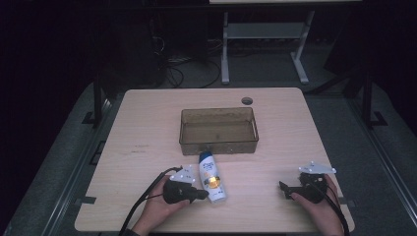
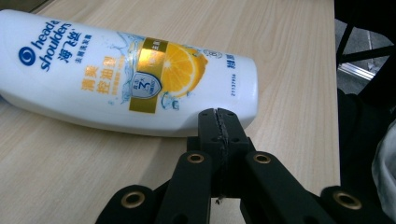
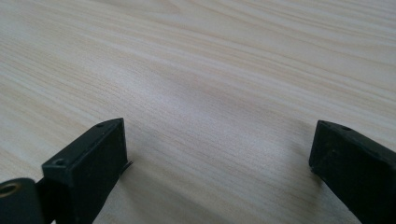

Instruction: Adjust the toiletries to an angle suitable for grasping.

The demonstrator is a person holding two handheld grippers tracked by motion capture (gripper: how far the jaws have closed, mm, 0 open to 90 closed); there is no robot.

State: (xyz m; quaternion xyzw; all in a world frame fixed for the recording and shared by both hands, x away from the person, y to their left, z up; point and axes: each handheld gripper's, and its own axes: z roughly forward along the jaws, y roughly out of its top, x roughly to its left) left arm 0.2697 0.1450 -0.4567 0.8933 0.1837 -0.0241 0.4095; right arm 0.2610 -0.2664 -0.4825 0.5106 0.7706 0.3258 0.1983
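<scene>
Closed left hand-held gripper point(image 2: 218, 122) seemingly touches the shampoo bottle point(image 2: 126, 79); right hand-held gripper point(image 3: 219, 154) gapes empty.

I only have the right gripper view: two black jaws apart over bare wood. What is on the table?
Observer: A white shampoo bottle lies on its side near the front edge, beside the left gripper.
Operator: Is that gripper holding it?
Observer: No. Its jaws are shut together with nothing between them, their tips right at the bottle's lower edge near the flat end.
Operator: Anything else out there?
Observer: A clear brown bin stands beyond the bottle, mid-table, with nothing visible inside.
</scene>
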